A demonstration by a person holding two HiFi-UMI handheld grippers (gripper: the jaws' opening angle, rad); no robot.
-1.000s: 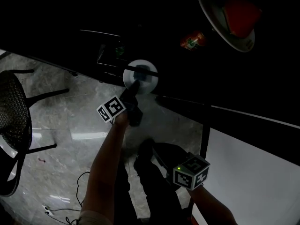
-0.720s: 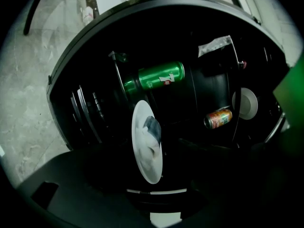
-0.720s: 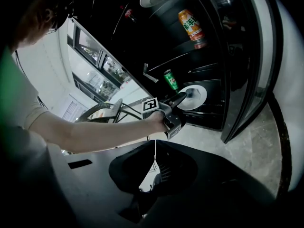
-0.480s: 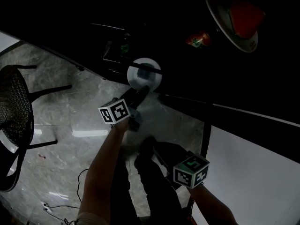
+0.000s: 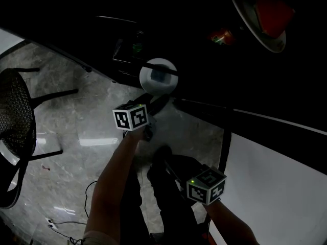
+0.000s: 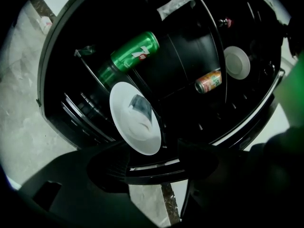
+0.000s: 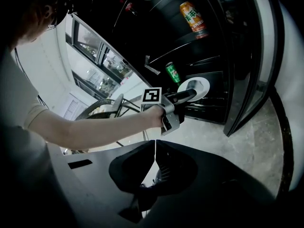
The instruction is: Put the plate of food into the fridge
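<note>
Plate of food sits on a lower shelf of the open fridge, near the front edge. Left gripper has just opened wide, holds nothing and is backed off the rim, so placing looks done. Also inside: second plate, green can, orange can. Right gripper is closed and empty.
</note>
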